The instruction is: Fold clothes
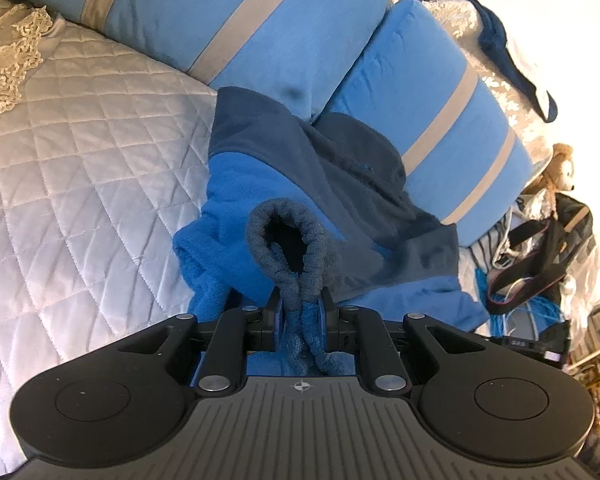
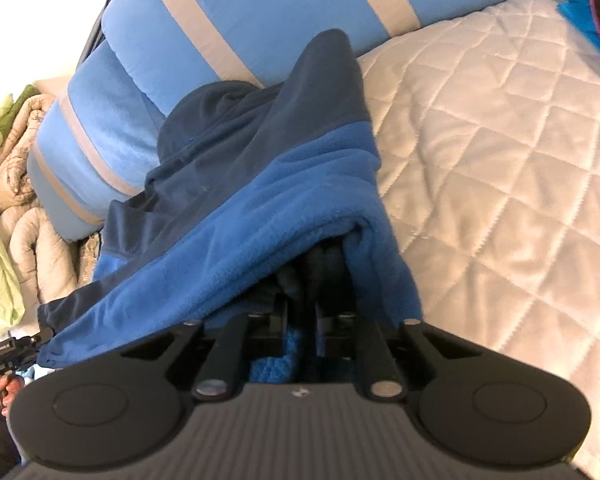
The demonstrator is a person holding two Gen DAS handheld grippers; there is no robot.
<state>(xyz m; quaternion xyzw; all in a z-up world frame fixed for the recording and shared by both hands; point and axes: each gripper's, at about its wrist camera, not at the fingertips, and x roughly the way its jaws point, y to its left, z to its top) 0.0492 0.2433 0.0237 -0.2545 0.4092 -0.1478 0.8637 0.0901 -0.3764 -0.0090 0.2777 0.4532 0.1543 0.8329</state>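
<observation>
your left tool (image 1: 300,312) pinches the fleece jacket (image 1: 340,184) by its cuff; the jacket stretches away toward the striped pillows (image 1: 260,40). your right tool (image 2: 300,316) is draped over, grip unclear. open quilted bed (image 2: 500,160) lies beside.

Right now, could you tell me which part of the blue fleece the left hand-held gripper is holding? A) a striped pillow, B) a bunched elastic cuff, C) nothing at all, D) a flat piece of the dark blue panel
B: in the left wrist view the left hand-held gripper is clamped on the gathered, ribbed cuff of the blue fleece, whose round opening gapes just beyond the fingertips.
</observation>
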